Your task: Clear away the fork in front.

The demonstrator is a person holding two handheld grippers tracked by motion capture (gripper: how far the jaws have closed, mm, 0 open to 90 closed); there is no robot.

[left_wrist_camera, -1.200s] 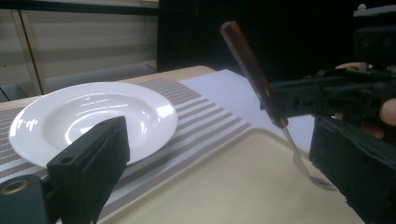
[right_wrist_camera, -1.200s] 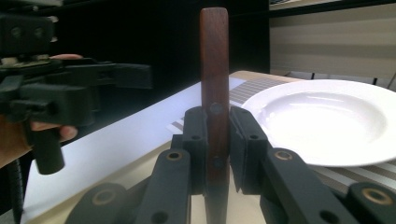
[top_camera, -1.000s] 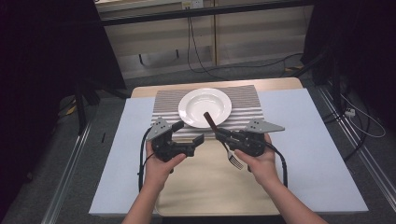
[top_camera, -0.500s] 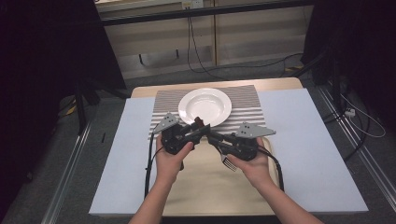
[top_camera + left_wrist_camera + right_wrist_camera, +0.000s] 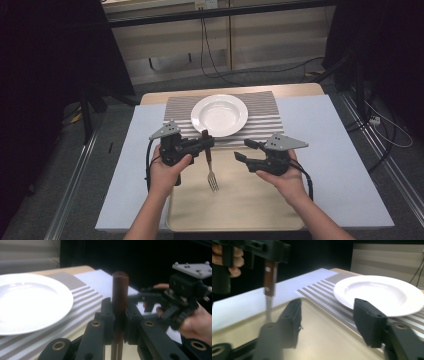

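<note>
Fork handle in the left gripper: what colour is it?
Dark reddish brown, the fork handle shows best in the left gripper view.

A table (image 5: 300, 91) with a tan top carries a large white sheet (image 5: 345, 165) — on it, far centre, a striped placemat (image 5: 265, 120) under a white plate (image 5: 219, 115), and near centre a beige tray (image 5: 250, 200).

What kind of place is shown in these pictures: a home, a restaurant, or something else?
Probably a lab or recording workspace, not a dining room. The round white plate and grey striped placemat lie on a work table covered with pale blue sheets, loose cables run over the floor, and dark curtains surround it.
</note>
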